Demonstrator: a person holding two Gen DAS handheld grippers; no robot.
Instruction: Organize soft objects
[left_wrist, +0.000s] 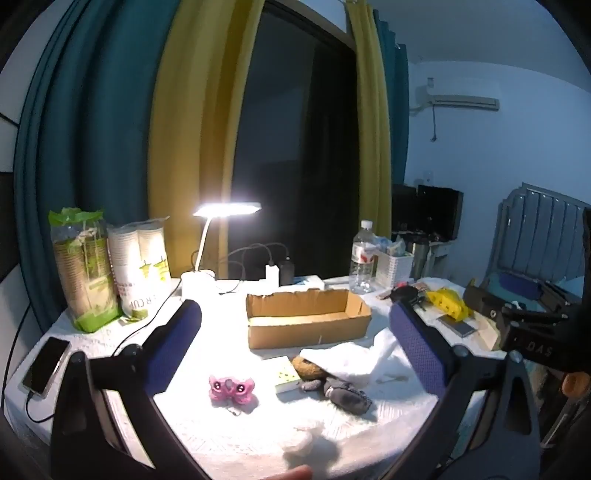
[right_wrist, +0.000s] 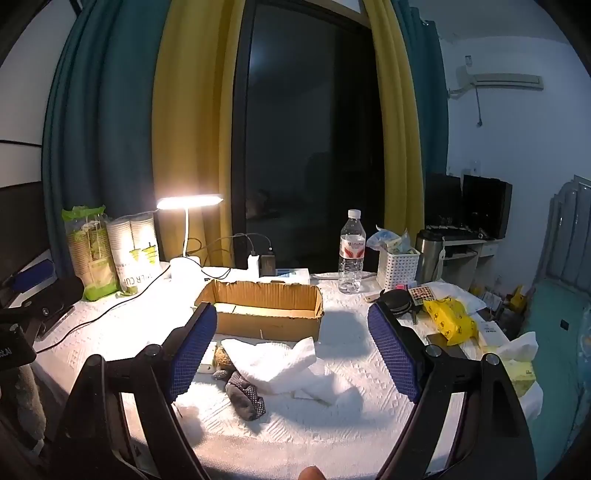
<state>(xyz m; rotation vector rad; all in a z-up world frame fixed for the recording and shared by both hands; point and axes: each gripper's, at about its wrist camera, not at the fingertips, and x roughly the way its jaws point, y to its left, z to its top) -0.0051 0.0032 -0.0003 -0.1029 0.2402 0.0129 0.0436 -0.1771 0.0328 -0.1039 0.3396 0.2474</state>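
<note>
Tongs' pads (right_wrist: 194, 347) blue, dotted texture. Plush toy (left_wrist: 232, 389) pink. Sock (right_wrist: 245, 397) grey, pale dots. Cloth (right_wrist: 273, 360) white. Box (right_wrist: 264, 308) brown cardboard. Bag (right_wrist: 448, 319) yellow, dark print. Curtains (right_wrist: 192, 110) mustard, teal. Tabletop (right_wrist: 332, 421) white, embossed diamond pattern.

A small pink plush toy (left_wrist: 231, 390) with two big dark eyes is sitting on the white-covered surface (left_wrist: 207, 321), facing the camera, well apart from the others on its left. Just right of it a brown furry toy (left_wrist: 309, 369) is lying half hidden under a crumpled white cloth (right_wrist: 275, 360), which is spreading flat in loose folds. A grey dotted soft piece (right_wrist: 246, 396), sock-like, is lying limp against the brown toy, partly poking out from beneath the cloth's near edge. Behind them all an open brown cardboard box (right_wrist: 266, 310) is standing upright, lying lengthwise, its inside showing nothing. A white fluffy lump (left_wrist: 300, 441) is resting at the surface's near edge.
</note>
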